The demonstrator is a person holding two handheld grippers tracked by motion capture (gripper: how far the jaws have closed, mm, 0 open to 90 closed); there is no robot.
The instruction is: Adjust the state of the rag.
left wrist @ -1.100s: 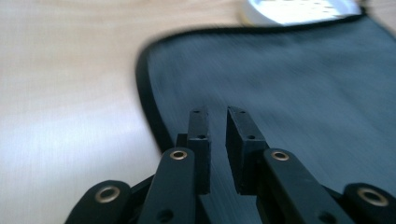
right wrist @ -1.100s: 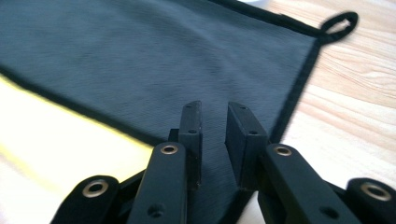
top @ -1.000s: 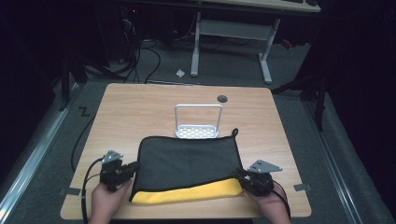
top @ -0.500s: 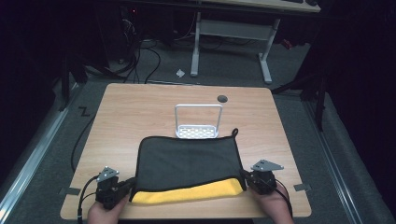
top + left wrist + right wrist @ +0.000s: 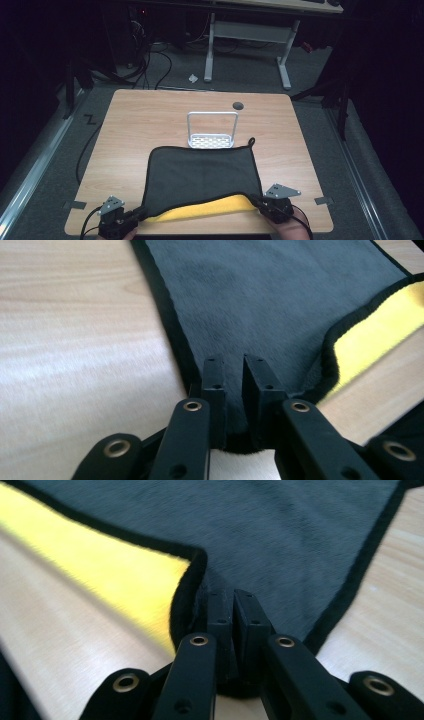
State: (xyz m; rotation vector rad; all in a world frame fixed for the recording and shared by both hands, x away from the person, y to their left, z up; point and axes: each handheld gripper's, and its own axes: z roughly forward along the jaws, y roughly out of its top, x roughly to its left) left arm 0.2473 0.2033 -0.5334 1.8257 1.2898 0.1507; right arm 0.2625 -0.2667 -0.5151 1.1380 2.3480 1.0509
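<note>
1. A light wooden bench (image 5: 150, 115) stands on a grey carpeted floor (image 5: 380, 165) in a dark room, with black cables (image 5: 145, 60) and the white legs of another desk (image 5: 247, 45) behind it.
2. At the bench's near edge, the left gripper (image 5: 136, 215) sits at the near left corner of a black fleece cloth with a yellow underside (image 5: 200, 177). In the left gripper view its jaws stand nearly together with the cloth's black-bound corner pinched between them (image 5: 232, 390).
3. The right gripper (image 5: 256, 201) sits at the cloth's near right corner, a grey three-cornered plate on top. In the right gripper view its jaws are closed on the dark hem, just beside the spot where the yellow face shows (image 5: 227, 625).
4. Between the two grippers the cloth's near edge is raised and folded back, showing a yellow strip (image 5: 200, 210) along the front.
5. The rest of the cloth lies flat across the middle of the bench, black side up, with a small black loop (image 5: 251, 141) at its far right corner.
6. Just beyond the cloth's far edge, touching or nearly so, stands a small silver metal rack with an upright hoop and a perforated base (image 5: 212, 131).
7. Farther back, a round dark grommet hole (image 5: 238, 105) sits near the bench's far edge.
</note>
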